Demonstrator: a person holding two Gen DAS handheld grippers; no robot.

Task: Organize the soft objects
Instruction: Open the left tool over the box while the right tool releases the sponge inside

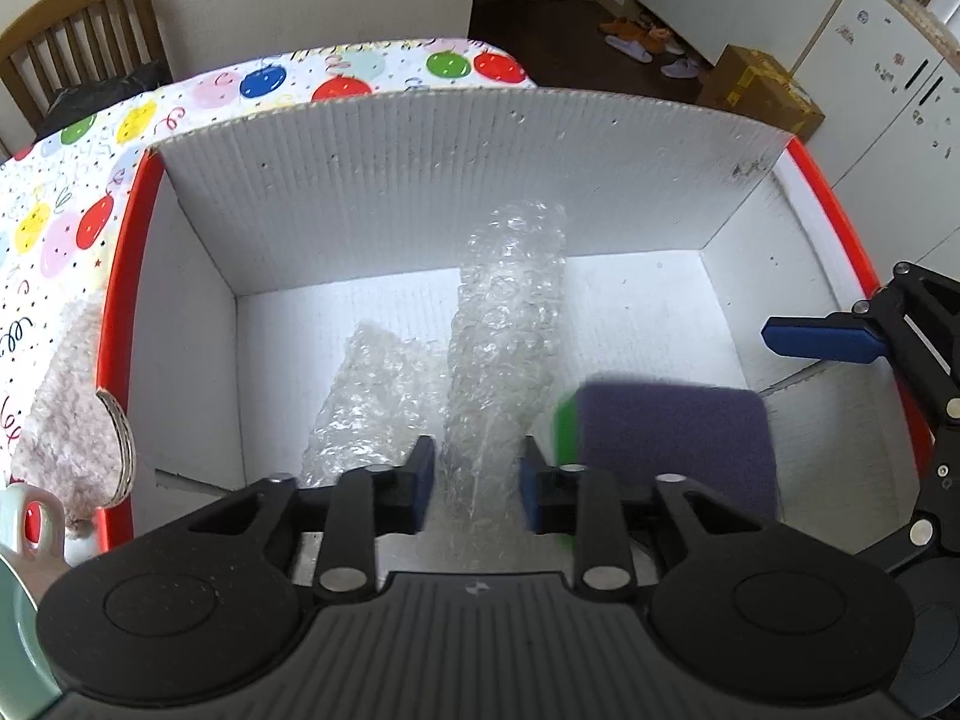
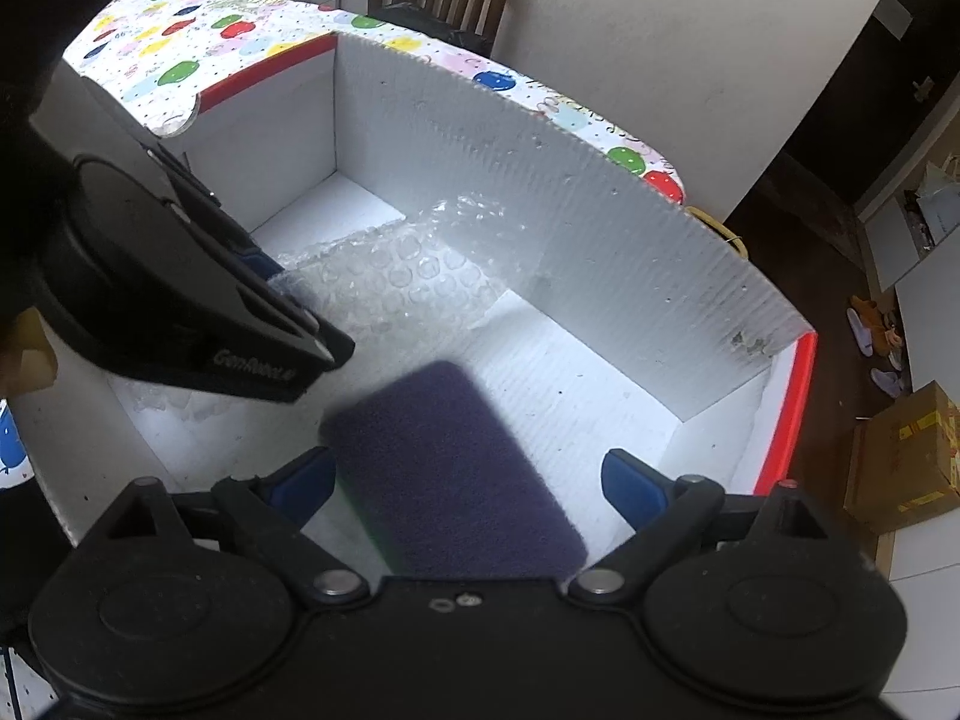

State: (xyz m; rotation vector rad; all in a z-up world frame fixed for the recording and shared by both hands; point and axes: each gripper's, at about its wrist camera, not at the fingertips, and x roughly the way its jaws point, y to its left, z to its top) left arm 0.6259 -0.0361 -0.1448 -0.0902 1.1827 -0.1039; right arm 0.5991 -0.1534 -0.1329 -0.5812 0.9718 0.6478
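A white cardboard box (image 1: 420, 168) (image 2: 600, 228) with a red rim stands on the table, and both grippers reach down into it. My left gripper (image 1: 477, 483) (image 2: 288, 282) has a strip of clear bubble wrap (image 1: 510, 312) (image 2: 408, 282) between its blue pads, and a thin gap shows at the left pad. More bubble wrap (image 1: 372, 396) lies on the box floor beside it. My right gripper (image 2: 468, 483) is open wide. Between its fingers is a blurred purple sponge (image 2: 444, 420) (image 1: 672, 450) with a green side, clear of the right pad. One right finger (image 1: 822, 339) shows in the left wrist view.
The box sits on a balloon-patterned tablecloth (image 1: 180, 96). A fluffy pinkish item (image 1: 66, 402) and a pale mug (image 1: 36, 516) lie just outside the box's left wall. A wooden chair (image 1: 78, 24) stands behind the table. A brown carton (image 1: 762, 90) and slippers are on the floor.
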